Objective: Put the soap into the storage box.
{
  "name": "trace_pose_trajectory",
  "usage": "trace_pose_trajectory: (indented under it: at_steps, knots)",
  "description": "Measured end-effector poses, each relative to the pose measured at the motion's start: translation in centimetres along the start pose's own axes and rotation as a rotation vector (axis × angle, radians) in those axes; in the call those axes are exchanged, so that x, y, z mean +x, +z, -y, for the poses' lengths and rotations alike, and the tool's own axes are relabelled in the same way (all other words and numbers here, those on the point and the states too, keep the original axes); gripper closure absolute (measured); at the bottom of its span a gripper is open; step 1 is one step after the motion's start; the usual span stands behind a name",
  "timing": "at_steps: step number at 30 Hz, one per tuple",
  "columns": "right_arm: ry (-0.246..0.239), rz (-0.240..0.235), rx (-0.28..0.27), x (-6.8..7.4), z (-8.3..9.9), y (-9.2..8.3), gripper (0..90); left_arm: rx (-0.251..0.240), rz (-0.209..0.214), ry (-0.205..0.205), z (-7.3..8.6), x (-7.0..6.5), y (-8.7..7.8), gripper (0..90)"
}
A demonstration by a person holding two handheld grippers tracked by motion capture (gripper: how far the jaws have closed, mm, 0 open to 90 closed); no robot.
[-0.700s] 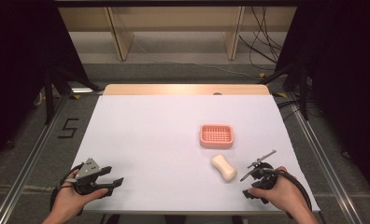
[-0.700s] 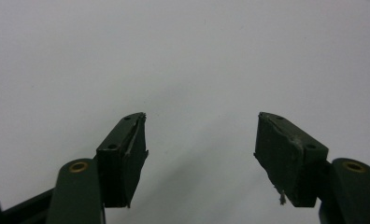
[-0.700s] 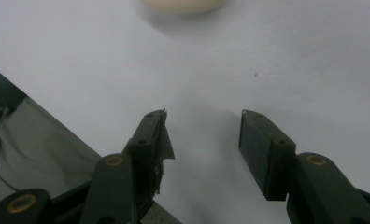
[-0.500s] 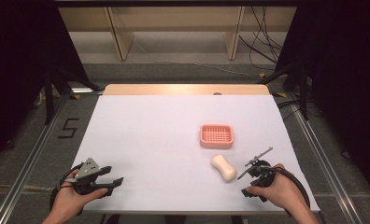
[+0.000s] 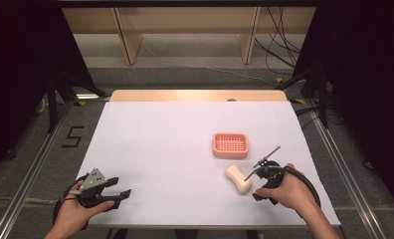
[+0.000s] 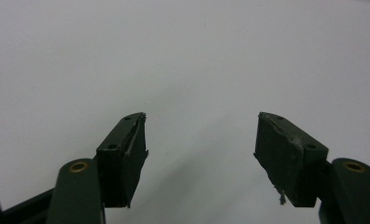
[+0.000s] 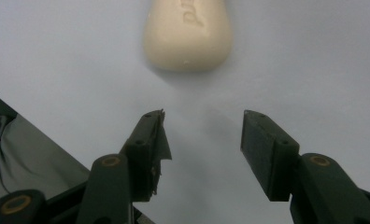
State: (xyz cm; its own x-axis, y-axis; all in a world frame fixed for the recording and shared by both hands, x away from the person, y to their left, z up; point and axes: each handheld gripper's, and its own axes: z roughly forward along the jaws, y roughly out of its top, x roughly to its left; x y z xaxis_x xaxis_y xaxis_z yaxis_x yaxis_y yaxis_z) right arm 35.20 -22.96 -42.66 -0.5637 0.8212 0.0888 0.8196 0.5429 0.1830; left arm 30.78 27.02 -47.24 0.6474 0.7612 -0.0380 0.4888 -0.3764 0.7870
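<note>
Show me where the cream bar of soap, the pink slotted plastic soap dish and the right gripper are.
cream bar of soap (image 5: 238, 179), high view, middle of the bar.
pink slotted plastic soap dish (image 5: 231, 144), high view, slotted floor.
right gripper (image 7: 204, 135), right gripper view, gap midway between its open jaw tips.

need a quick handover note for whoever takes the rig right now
Right hand-held gripper: open, nothing held, jaws pointing at the soap just ahead, not touching it.
Left hand-held gripper: open, nothing held, low over the near left of the table.
Soap lies on the table, just nearer than the pink dish, apart from it.
Done: nothing gripped yet.
Left: probably grip the soap and set it in the dish.
</note>
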Motion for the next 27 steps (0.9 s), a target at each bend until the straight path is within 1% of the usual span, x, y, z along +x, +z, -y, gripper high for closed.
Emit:
trace_pose_trajectory:
  at_steps: [1,3,4,5,6,7,8,9,10,11,12,13,14,16,18,19,20,22,23,24,27]
  knots:
    - [-0.007,0.0,-0.003,0.0,-0.2,0.0,48.8,-0.018,-0.003,-0.02,0.0,-0.2,0.1,33.4]
    - [-0.014,0.004,-0.007,0.0,-0.5,0.0,48.4,-0.018,-0.003,-0.02,0.0,-0.2,0.1,33.4]
    - [-0.016,-0.001,0.002,-0.1,-0.7,0.0,48.1,-0.015,0.0,-0.018,0.0,-0.1,0.1,33.4]
    - [-0.002,-0.001,0.005,0.0,-0.9,0.0,47.9,-0.013,0.001,-0.018,0.0,-0.1,0.1,33.4]
    - [-0.023,-0.001,-0.008,-0.1,-1.0,0.1,47.9,-0.024,-0.008,-0.02,0.1,-0.1,0.1,33.4]
    - [-0.018,-0.004,0.008,-0.1,-1.2,0.0,47.8,-0.024,-0.008,-0.02,0.1,-0.1,0.1,33.4]
    - [-0.02,0.001,-0.005,-0.1,-1.2,0.1,47.6,-0.023,-0.002,-0.027,0.0,-0.2,0.1,33.4]
    - [-0.013,0.001,0.013,-0.1,-1.4,0.0,47.6,-0.023,-0.001,-0.029,0.0,-0.2,0.1,33.4]
    - [-0.027,0.0,-0.002,-0.2,-1.5,0.2,47.6,-0.022,-0.002,-0.027,0.0,-0.1,0.1,33.4]
    - [-0.006,0.002,0.014,0.0,-1.7,0.1,47.3,-0.022,-0.002,-0.027,0.0,-0.1,0.1,33.4]
    - [-0.026,0.001,0.006,-0.2,-1.7,0.2,47.3,-0.023,-0.002,-0.028,0.0,-0.2,0.1,33.4]
    - [-0.026,0.001,0.006,-0.2,-1.7,0.2,47.3,-0.023,-0.002,-0.028,0.0,-0.2,0.1,33.3]
    - [-0.012,-0.001,0.014,-0.1,-2.0,0.2,46.7,-0.023,-0.003,-0.027,0.0,-0.2,0.1,33.4]
    - [-0.036,0.0,0.01,-0.2,-2.2,0.3,46.4,-0.023,-0.003,-0.027,0.0,-0.2,0.1,33.4]
    - [-0.015,0.006,0.012,-0.1,-2.4,0.4,45.7,-0.022,-0.003,-0.026,0.0,-0.2,0.1,33.4]
    - [-0.015,0.006,0.012,-0.1,-2.4,0.4,45.7,-0.022,-0.003,-0.026,0.0,-0.2,0.1,33.4]
    - [-0.027,-0.004,0.011,-0.1,-2.6,0.5,45.1,-0.025,-0.003,-0.03,0.0,-0.2,0.1,33.4]
    - [-0.03,0.001,0.015,-0.1,-2.8,0.5,45.0,-0.023,-0.002,-0.029,0.0,-0.2,0.1,33.4]
    - [-0.03,0.001,0.015,-0.1,-2.8,0.5,45.0,-0.023,-0.002,-0.029,0.0,-0.2,0.1,33.4]
    - [-0.032,-0.002,0.022,-0.1,-3.0,0.5,44.9,-0.021,-0.003,-0.018,0.0,-0.1,0.1,33.4]
    - [-0.026,-0.002,0.014,0.0,-3.2,0.5,44.9,-0.023,-0.004,-0.02,0.0,-0.1,0.1,33.3]
